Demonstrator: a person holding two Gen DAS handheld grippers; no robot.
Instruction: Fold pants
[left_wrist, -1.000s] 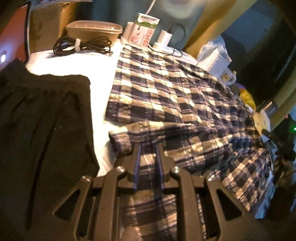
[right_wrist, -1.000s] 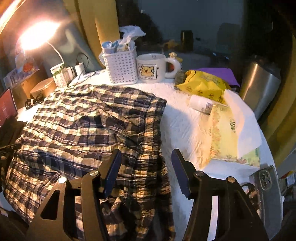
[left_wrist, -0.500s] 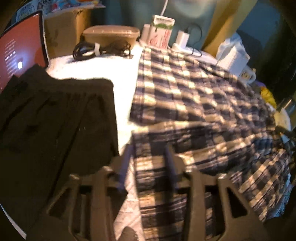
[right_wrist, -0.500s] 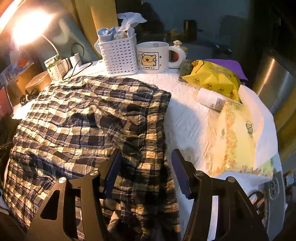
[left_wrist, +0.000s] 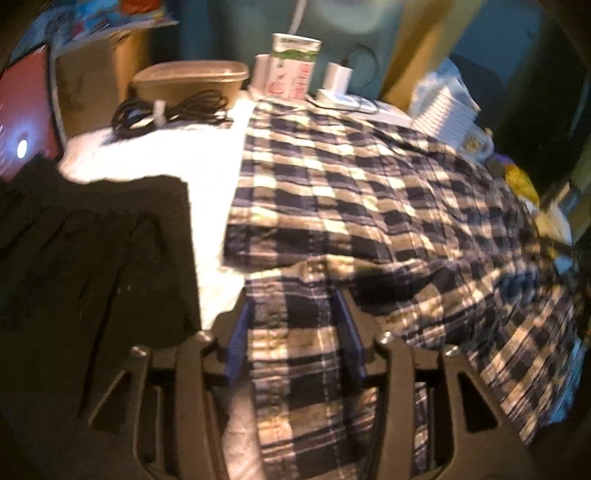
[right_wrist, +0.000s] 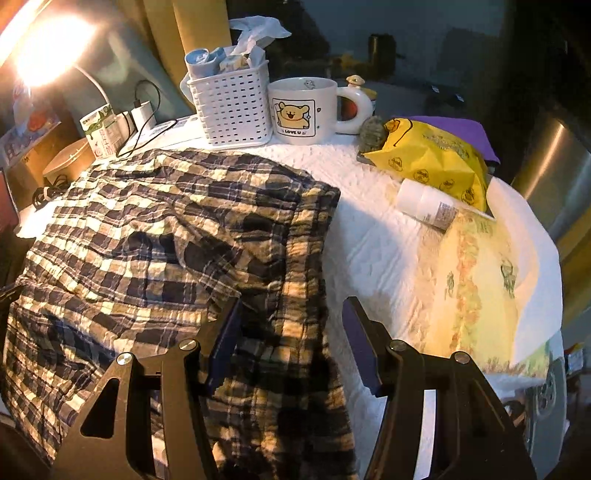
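Note:
Blue and cream plaid pants (left_wrist: 369, 206) lie spread on a white-covered table (left_wrist: 159, 155); they also show in the right wrist view (right_wrist: 166, 240). My left gripper (left_wrist: 293, 314) is open, its fingers astride the near leg hem, which lies loose between them. My right gripper (right_wrist: 291, 325) is open over the pants' waist end, near their right edge, with plaid cloth between and under the fingers.
A black garment (left_wrist: 85, 266) lies left of the pants. Coiled cable (left_wrist: 170, 110), a tub (left_wrist: 192, 77) and a carton (left_wrist: 291, 62) stand behind. A white basket (right_wrist: 232, 103), mug (right_wrist: 306, 110), yellow bag (right_wrist: 432, 158), bottle (right_wrist: 424, 206) and printed cloth (right_wrist: 480, 280) sit at the right.
My left gripper has opened and let go of the leg hem, then shifted left and back. My right gripper stayed open and moved slightly forward over the waist.

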